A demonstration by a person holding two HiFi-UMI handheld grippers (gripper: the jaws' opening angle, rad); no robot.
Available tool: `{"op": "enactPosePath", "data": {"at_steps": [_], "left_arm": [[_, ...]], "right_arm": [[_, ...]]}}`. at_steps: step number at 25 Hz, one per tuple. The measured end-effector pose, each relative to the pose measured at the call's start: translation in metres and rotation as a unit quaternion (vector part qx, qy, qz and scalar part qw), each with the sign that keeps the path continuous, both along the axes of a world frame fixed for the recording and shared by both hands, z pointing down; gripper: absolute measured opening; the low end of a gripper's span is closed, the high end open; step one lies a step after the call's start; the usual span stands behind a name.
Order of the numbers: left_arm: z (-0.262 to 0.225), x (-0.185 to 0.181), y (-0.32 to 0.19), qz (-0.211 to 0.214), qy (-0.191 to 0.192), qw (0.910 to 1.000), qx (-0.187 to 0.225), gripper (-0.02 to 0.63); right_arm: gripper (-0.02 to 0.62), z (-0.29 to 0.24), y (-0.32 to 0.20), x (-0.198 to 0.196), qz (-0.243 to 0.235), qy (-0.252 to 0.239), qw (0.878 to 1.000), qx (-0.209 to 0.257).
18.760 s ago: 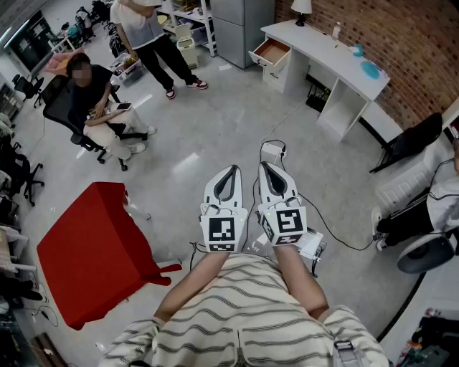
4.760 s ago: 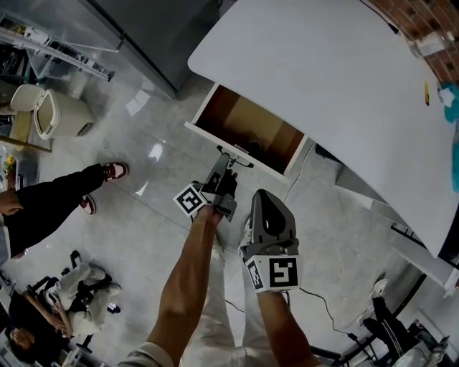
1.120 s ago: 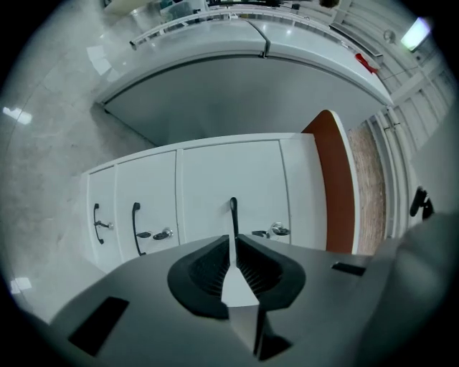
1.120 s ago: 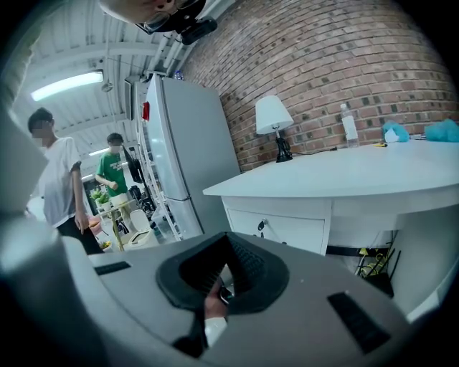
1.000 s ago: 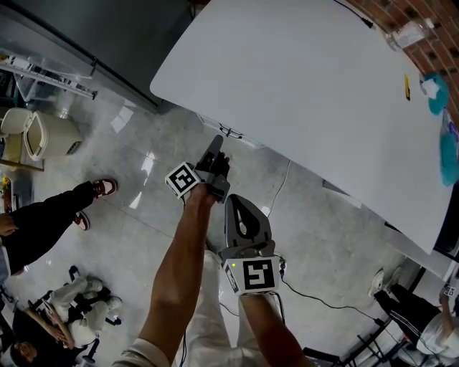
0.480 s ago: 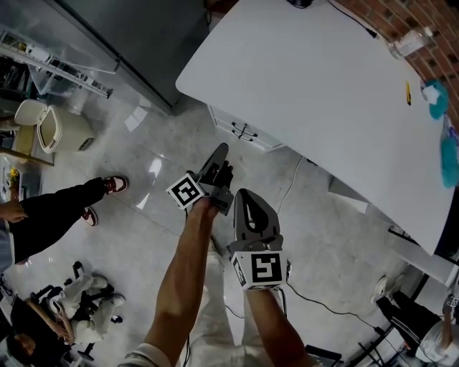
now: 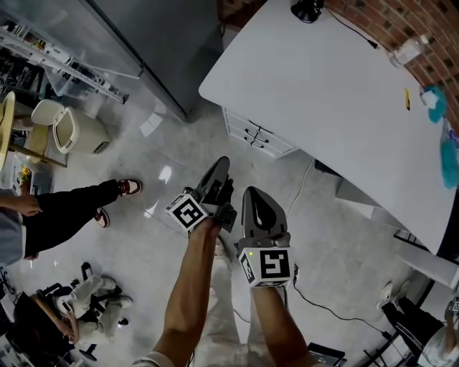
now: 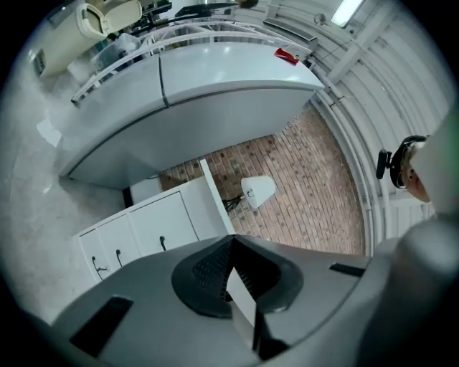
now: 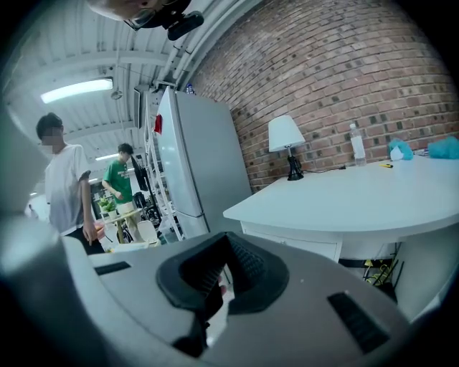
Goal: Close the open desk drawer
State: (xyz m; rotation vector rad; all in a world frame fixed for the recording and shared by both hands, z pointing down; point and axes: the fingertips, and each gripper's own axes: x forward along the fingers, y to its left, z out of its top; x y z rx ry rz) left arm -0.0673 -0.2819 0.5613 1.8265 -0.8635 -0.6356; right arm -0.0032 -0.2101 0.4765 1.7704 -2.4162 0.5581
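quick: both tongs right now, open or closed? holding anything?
Left tongs: closed, holding nothing.
Right tongs: closed, holding nothing.

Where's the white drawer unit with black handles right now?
In the head view, upper centre, the white drawer unit sits shut under the white desk's edge, just ahead of the left gripper.

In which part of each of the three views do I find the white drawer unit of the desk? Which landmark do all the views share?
Head view: drawer unit, upper centre, under the desk's near edge.
Left gripper view: lower left, its fronts side by side because the picture is rolled.
Right gripper view: centre, just below the desk top.
Shared landmark: the brick wall behind the desk.
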Motion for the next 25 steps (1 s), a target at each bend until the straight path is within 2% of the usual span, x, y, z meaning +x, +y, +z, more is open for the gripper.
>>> {"op": "enactPosePath", "data": {"at_steps": [7, 10, 14, 20, 25], "left_arm": [[-0.065, -0.018, 0.019, 0.004, -0.076, 0.9963, 0.041, 0.006], [-0.101, -0.021, 0.024, 0.0, -0.113, 0.992, 0.057, 0.005], [-0.147, -0.022, 0.036, -0.002, -0.184, 0.9789, 0.088, 0.005], [-0.21, -0.027, 0.047, -0.018, -0.257, 0.9582, 0.125, 0.005], [-0.262, -0.03, 0.057, -0.038, -0.333, 0.9284, 0.159, 0.005]], "right_arm": [[0.009, -0.04, -0.001, -0.004, 0.005, -0.005, 1.0, 0.013], [0.011, -0.063, -0.006, -0.003, 0.014, -0.015, 0.999, 0.024], [0.009, -0.093, -0.005, -0.007, 0.012, -0.022, 0.999, 0.039], [0.009, -0.136, -0.004, -0.009, 0.01, -0.028, 0.998, 0.052], [0.009, -0.177, -0.002, -0.015, -0.008, -0.018, 0.998, 0.066]]}}
